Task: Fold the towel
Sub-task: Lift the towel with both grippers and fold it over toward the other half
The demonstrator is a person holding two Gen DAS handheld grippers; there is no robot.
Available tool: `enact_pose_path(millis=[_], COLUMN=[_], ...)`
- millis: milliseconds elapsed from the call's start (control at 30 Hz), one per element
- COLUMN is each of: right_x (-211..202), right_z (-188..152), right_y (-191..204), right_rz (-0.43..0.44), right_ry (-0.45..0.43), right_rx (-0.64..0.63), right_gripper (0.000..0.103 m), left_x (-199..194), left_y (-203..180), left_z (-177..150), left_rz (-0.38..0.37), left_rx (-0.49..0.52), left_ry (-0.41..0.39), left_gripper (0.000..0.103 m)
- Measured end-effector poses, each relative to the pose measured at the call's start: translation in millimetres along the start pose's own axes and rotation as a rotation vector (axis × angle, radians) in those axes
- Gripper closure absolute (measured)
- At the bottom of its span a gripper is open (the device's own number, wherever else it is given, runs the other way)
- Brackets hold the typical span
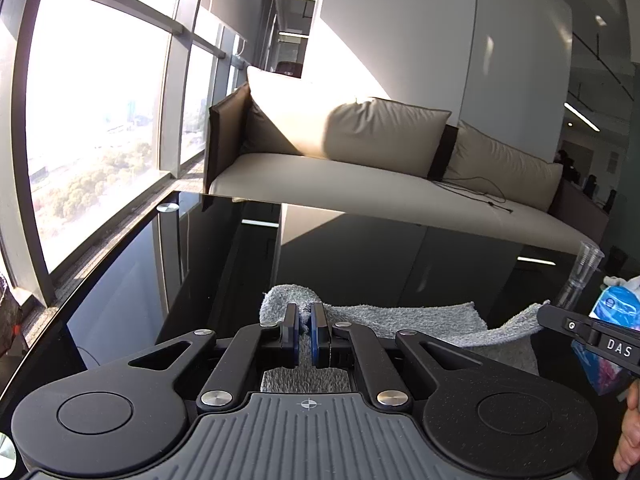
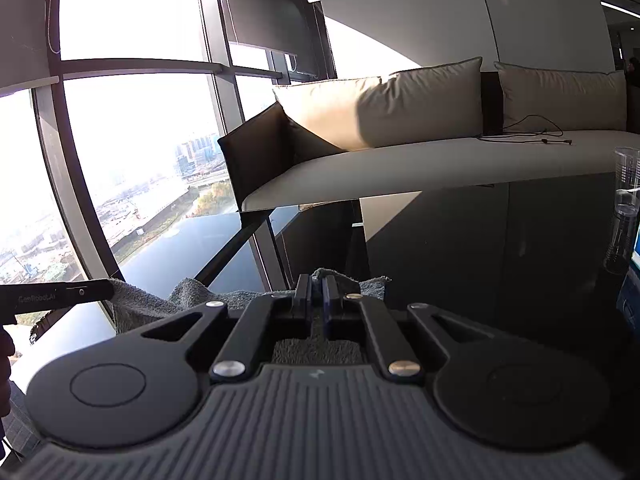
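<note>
The towel (image 1: pixel 404 318) is grey terry cloth, looped and rough, matt all over. The table (image 1: pixel 360 264) has a black glossy top, likely glass, smooth enough to mirror the sofa along its far edge. The left gripper (image 1: pixel 305 326) is matt black plastic with shiny metal pivot pins and a ribbed grey body; its pads (image 1: pixel 295 334) look like blue rubber. The cup (image 1: pixel 582 270) near the right edge is clear ridged plastic. The sofa (image 1: pixel 360 184) wears smooth beige upholstery, perhaps leather.
</note>
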State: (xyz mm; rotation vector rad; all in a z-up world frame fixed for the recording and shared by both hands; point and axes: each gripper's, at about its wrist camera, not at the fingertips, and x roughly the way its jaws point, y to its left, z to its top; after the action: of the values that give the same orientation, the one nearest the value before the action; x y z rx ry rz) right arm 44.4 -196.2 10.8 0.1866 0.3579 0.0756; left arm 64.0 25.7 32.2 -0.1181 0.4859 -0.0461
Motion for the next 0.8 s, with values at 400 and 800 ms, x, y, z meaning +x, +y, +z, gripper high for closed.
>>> enact_pose_path(millis=[400, 800], right_x=[41.9, 76.7], right_z=[9.4, 10.7], right_y=[-6.2, -9.3], right_rz=[-0.018, -0.041], right_ry=[0.035, 0.08], right_rx=[-0.018, -0.021], right_gripper=[0.098, 0.098], left_x=[29.4, 60.1], left_y=[6.3, 9.4], left_z=[6.2, 14.8], left_rz=[0.025, 0.056], left_rx=[0.01, 0.015], left_ry=[0.044, 0.089], left_gripper=[0.098, 0.098])
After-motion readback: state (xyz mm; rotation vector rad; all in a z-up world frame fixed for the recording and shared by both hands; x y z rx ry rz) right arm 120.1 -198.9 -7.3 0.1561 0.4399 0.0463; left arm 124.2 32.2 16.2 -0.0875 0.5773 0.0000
